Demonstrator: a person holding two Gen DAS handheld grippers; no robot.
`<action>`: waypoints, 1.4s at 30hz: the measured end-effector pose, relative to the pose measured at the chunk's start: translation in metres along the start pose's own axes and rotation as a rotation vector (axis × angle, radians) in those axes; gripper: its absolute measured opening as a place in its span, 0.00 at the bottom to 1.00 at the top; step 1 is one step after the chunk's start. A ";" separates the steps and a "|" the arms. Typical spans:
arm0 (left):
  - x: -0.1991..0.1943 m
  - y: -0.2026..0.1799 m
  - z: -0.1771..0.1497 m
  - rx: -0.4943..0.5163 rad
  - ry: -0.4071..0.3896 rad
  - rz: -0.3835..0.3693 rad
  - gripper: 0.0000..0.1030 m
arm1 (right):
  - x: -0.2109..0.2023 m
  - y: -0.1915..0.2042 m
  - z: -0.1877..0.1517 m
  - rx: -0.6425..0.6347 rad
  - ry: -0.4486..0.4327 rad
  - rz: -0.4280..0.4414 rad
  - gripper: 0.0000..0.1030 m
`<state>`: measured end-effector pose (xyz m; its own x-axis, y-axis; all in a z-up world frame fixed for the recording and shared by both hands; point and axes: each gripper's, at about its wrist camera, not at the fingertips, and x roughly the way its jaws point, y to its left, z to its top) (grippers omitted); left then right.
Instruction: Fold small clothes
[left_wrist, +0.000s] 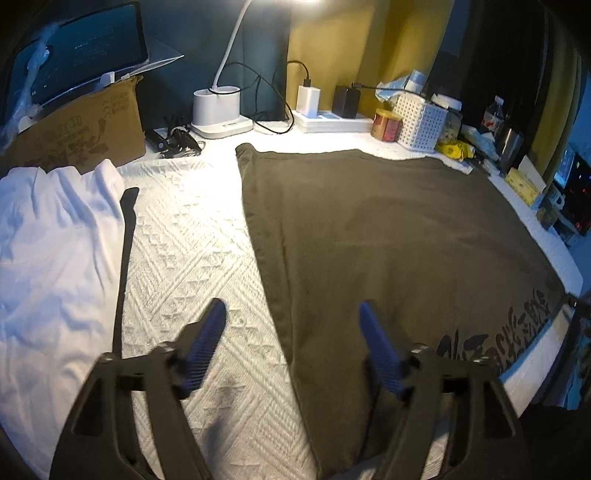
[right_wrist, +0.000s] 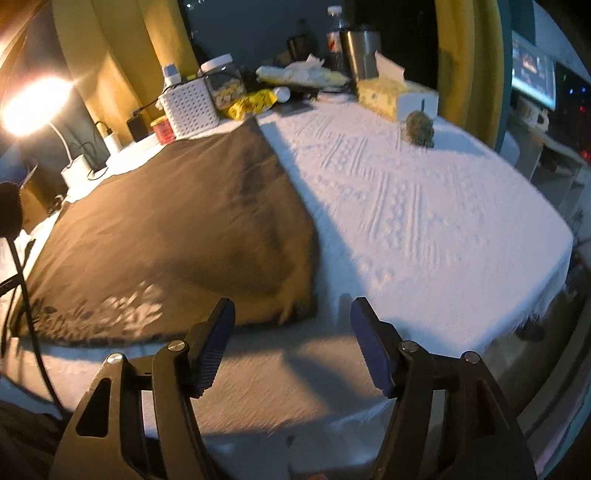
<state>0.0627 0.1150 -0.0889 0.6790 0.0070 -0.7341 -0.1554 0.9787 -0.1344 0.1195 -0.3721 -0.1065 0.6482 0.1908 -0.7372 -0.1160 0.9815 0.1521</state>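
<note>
In the left wrist view, the left gripper (left_wrist: 293, 314) is seen with fingers spread wide and holding nothing, above the left edge of a dark olive garment (left_wrist: 388, 236) laid flat on the white-covered tabletop (left_wrist: 184, 240). A white garment (left_wrist: 55, 240) lies further left.

In the right wrist view, the right gripper (right_wrist: 291, 314) is likewise spread wide and unladen, near the garment's near right corner.

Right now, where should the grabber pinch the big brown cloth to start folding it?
Probably the brown cloth by its near right corner, coming in low from the right. The cloth lies flat, so only its edges offer a lip, and that corner lies just ahead of the open right gripper. The left gripper, also open, could take the left edge.
</note>
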 end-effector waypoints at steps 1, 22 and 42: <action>0.001 0.001 0.000 -0.001 0.000 -0.005 0.74 | 0.000 0.003 -0.002 0.013 0.013 0.015 0.66; 0.014 0.028 0.011 -0.050 0.004 -0.030 0.74 | 0.046 0.047 0.036 0.179 -0.028 0.097 0.86; 0.037 0.023 0.039 -0.004 0.019 0.019 0.74 | 0.124 0.074 0.117 -0.014 0.000 0.110 0.31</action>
<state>0.1125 0.1457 -0.0928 0.6620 0.0217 -0.7492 -0.1711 0.9776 -0.1229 0.2788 -0.2772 -0.1096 0.6312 0.2977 -0.7162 -0.1971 0.9547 0.2231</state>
